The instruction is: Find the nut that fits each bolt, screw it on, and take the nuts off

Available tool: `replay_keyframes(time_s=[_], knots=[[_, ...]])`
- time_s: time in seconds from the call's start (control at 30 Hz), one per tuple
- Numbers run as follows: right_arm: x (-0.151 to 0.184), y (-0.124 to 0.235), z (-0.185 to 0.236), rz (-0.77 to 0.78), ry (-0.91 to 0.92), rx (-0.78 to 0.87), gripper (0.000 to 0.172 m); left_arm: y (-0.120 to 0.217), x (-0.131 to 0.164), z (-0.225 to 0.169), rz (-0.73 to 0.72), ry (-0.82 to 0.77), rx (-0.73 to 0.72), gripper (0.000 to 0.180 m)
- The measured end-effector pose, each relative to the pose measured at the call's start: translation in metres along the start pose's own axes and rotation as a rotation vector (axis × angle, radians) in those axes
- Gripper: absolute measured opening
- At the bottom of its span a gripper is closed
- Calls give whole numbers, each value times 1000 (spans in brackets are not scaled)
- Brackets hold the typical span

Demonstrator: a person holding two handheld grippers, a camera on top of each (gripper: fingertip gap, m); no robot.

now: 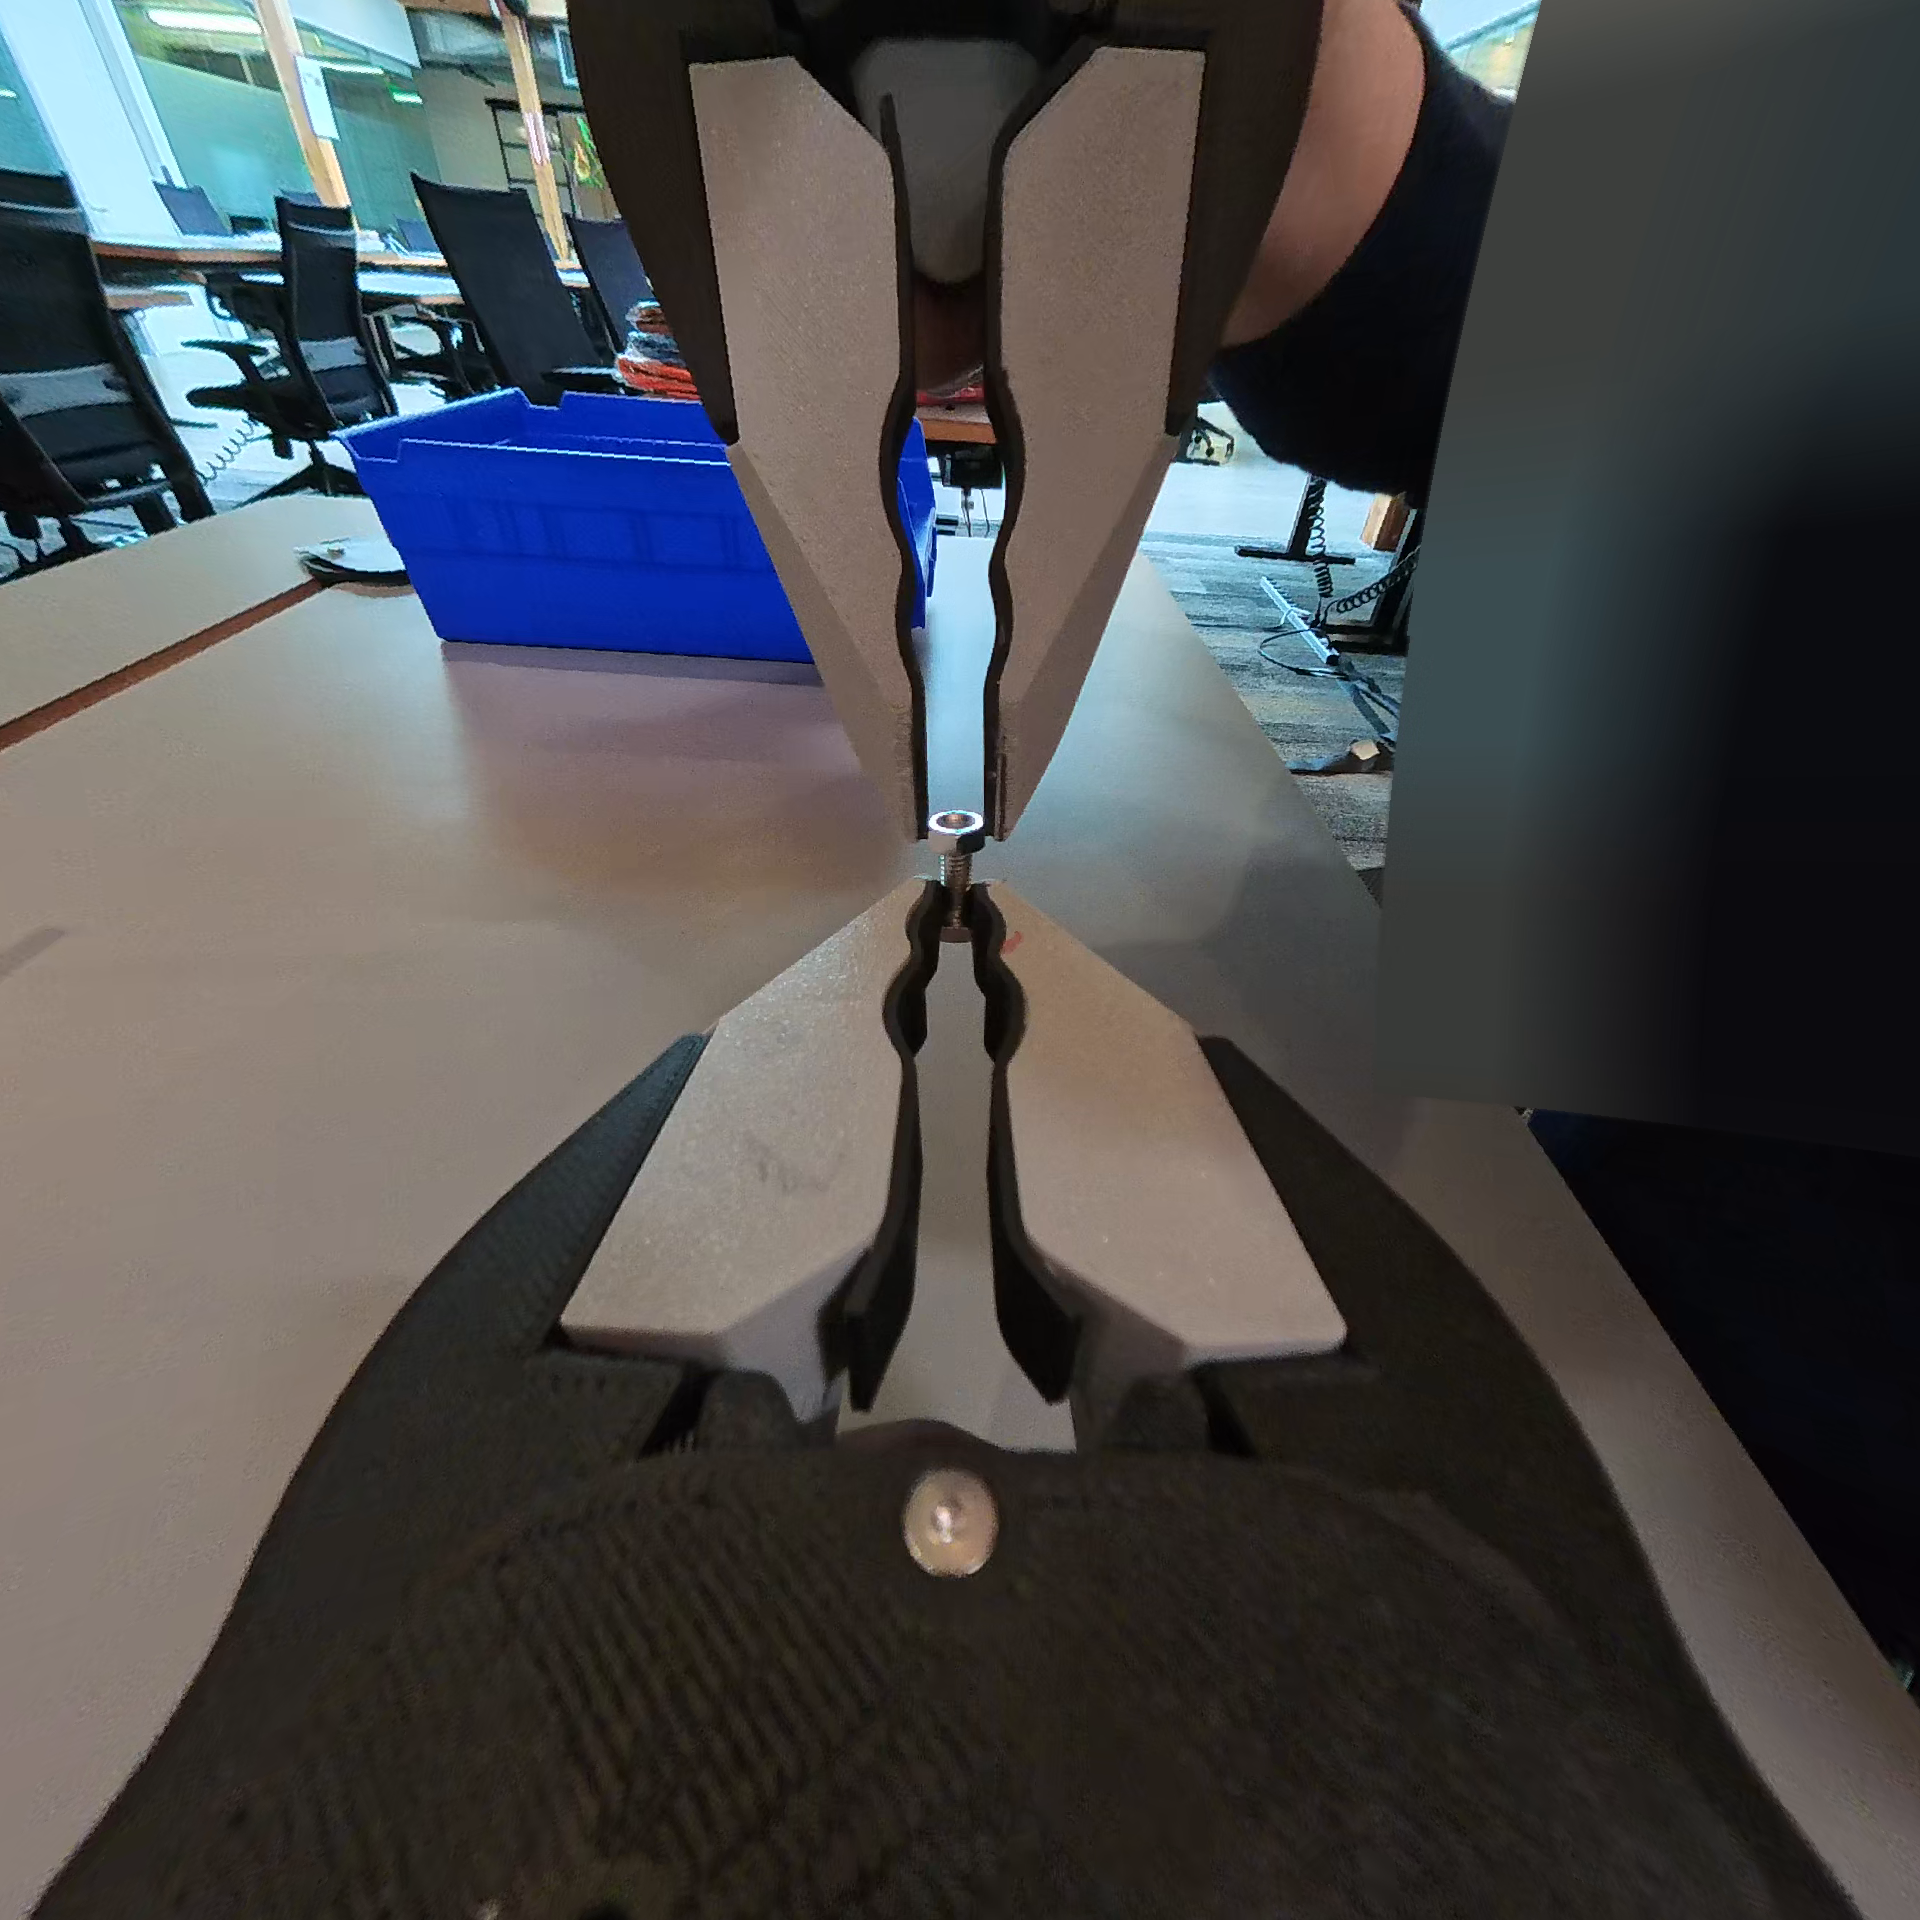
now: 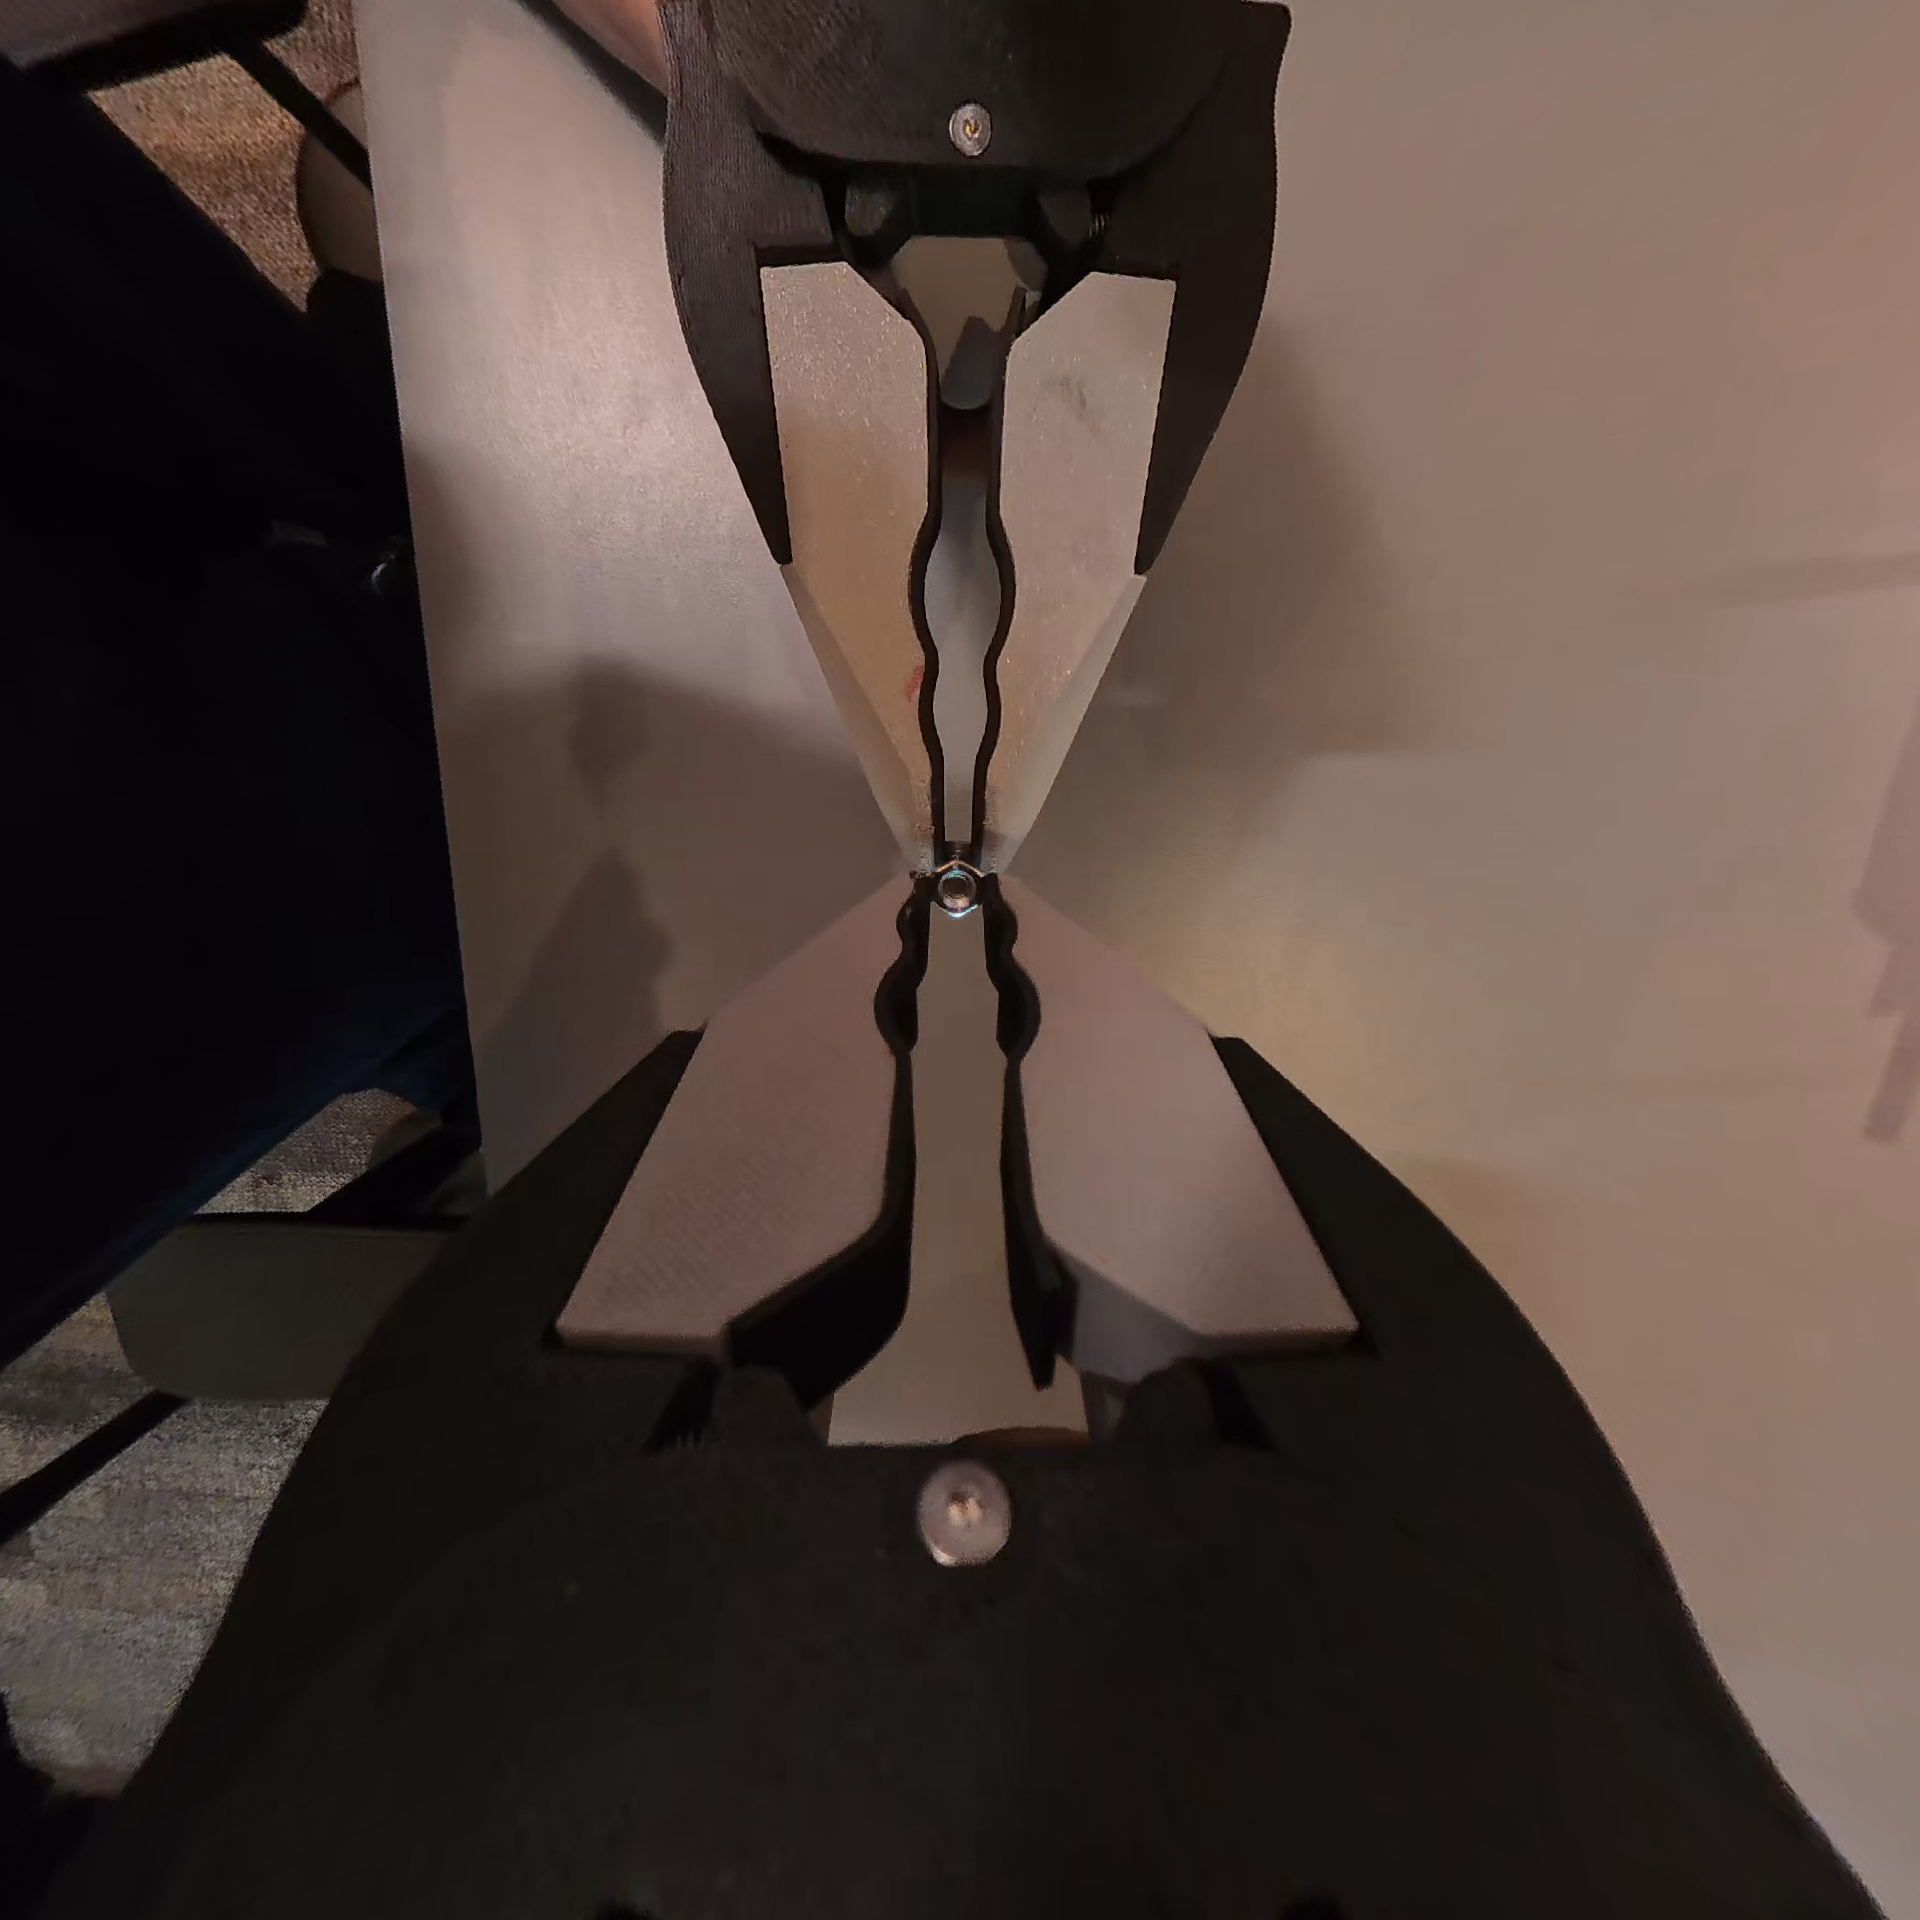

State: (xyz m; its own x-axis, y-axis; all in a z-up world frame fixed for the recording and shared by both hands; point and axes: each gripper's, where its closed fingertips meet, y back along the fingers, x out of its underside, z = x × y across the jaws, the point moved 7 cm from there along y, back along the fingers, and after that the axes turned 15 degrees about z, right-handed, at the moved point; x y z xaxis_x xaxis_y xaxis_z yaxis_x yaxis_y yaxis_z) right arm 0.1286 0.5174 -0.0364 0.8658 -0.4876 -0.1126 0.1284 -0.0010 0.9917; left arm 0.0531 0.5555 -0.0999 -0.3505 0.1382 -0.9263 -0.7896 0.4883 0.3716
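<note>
Spanning both views, pale tabletop [image 1: 312,935]; blue bin [image 1: 623,540], office chairs [image 1: 312,291] upper left, left view only. Left tongs [image 1: 954,894] clamping bolt [image 1: 953,883]; right tongs [image 2: 956,894] clamping nut [image 2: 956,890].

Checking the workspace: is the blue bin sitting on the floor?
No, the blue bin stands on the table, behind the two tongs in the left wrist view.

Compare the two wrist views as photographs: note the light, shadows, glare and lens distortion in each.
Left wrist view: cool daylight, a bright glint on the nut, straight lines of the table bowed by the wide lens, a grey overlay patch at right. Right wrist view: dim, warm light, broad soft shadows across the table, only a small highlight on the nut; the near gripper body is almost black.
</note>
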Motion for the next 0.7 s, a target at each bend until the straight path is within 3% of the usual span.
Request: replay_keyframes(time_s=[0.7], knots=[[1,0,-1,-10,16,11,7,2,-1,1,-15,5,-1,3]])
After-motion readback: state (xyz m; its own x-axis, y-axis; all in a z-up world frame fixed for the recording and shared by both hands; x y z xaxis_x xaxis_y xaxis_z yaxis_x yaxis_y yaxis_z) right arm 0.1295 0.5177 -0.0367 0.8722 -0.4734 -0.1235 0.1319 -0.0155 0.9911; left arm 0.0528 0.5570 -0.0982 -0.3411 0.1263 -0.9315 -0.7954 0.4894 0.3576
